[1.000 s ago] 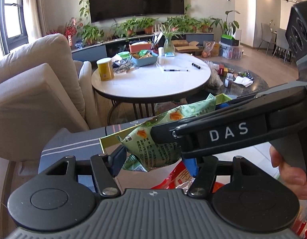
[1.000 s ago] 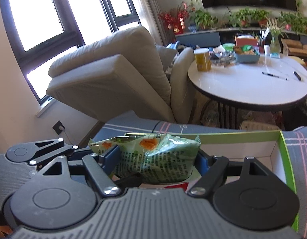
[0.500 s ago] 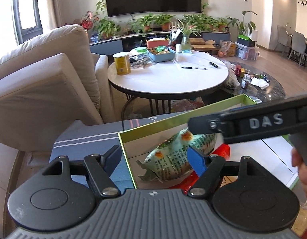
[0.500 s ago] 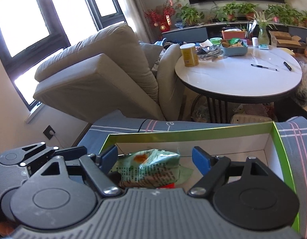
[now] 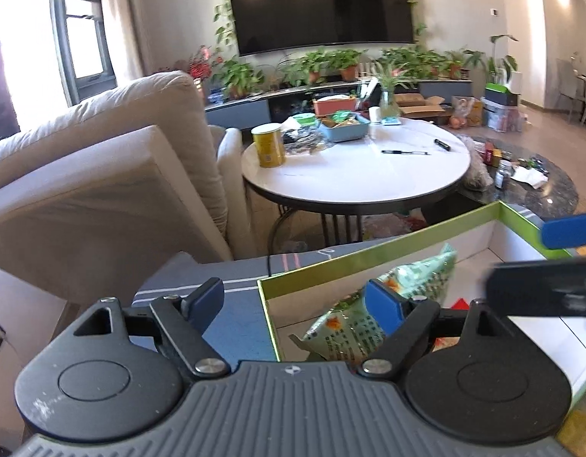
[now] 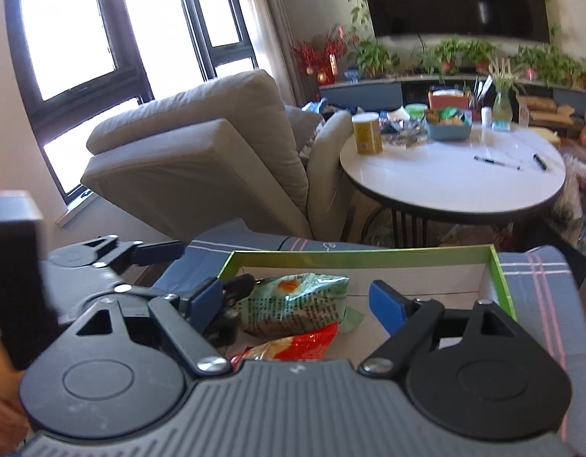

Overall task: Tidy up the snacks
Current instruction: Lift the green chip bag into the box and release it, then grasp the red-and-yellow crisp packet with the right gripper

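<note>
Left jaws: your left gripper [image 5: 293,301] has just been opening and stands spread; one blue pad sits outside the box over the striped cloth [image 5: 232,285], the other just in front of the green snack bag [image 5: 388,312], which neither pad presses.
Right jaws: your right gripper [image 6: 296,301] is spread too, pads either side of the bag [image 6: 296,304] with a clear gap on the right; it pinches nothing.
Green bag: it lies loose inside the green-rimmed box [image 6: 500,274], near the left wall, partly on top of a red packet [image 6: 293,342].
Box: it sits on the striped cloth; most of its white floor [image 5: 559,335] is bare.
Done so far: two packets in the box, as far as you can see.
Left to do: likely more. The blue tray [image 6: 447,129] of snacks and the yellow canister [image 6: 367,133] stand on the round table [image 6: 445,186], well apart from the box; whether they belong to the job, you cannot tell.
Stage: I'd judge this a release just finished.
</note>
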`<state>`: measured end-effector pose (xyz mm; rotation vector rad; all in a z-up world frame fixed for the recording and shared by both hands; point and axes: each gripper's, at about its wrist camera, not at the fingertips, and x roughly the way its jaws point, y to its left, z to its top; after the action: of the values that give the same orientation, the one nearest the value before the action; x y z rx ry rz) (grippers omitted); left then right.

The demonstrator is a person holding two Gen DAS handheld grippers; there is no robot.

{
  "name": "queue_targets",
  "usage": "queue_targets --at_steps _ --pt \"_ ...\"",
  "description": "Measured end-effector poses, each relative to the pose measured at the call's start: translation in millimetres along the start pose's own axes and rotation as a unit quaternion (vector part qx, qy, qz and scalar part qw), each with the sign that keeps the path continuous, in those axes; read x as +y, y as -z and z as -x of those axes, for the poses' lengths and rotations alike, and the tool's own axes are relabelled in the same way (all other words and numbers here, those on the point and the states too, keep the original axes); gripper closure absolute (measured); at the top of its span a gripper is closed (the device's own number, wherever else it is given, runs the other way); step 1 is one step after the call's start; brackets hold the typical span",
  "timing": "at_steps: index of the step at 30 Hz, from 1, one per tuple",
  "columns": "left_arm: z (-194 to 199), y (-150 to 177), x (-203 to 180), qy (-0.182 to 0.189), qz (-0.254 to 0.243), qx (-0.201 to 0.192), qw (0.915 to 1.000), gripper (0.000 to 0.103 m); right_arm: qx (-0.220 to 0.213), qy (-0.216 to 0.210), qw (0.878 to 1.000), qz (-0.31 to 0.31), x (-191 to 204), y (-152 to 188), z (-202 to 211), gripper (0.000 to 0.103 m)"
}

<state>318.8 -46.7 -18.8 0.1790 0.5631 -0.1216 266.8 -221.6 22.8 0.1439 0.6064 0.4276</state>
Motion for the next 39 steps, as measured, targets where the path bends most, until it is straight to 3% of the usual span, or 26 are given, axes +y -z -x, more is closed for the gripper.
queue_targets --at_steps 7,17,26,32,39 --pt "29.9 1.3 11.5 0.02 0.03 -0.001 0.9994 0.023 0.009 0.014 1.0 0.008 2.7 9.6 13.4 0.0" --pt "106.0 19.1 30.0 0.052 0.053 -0.009 0.9972 0.012 0.021 0.015 1.0 0.01 11.0 27.8 42.2 0.0" --pt "166.2 55.3 45.3 0.032 0.037 -0.007 0.9988 0.012 0.023 -0.006 1.0 0.018 32.7 53.5 72.0 0.0" --pt "182.6 90.1 67.0 0.025 0.048 0.011 0.9985 0.011 0.031 -0.016 0.999 0.02 47.3 68.6 80.7 0.0" --pt "202.4 133.5 100.6 -0.01 0.101 0.043 0.9939 0.012 0.048 -0.043 0.998 0.026 69.9 83.6 84.3 0.0"
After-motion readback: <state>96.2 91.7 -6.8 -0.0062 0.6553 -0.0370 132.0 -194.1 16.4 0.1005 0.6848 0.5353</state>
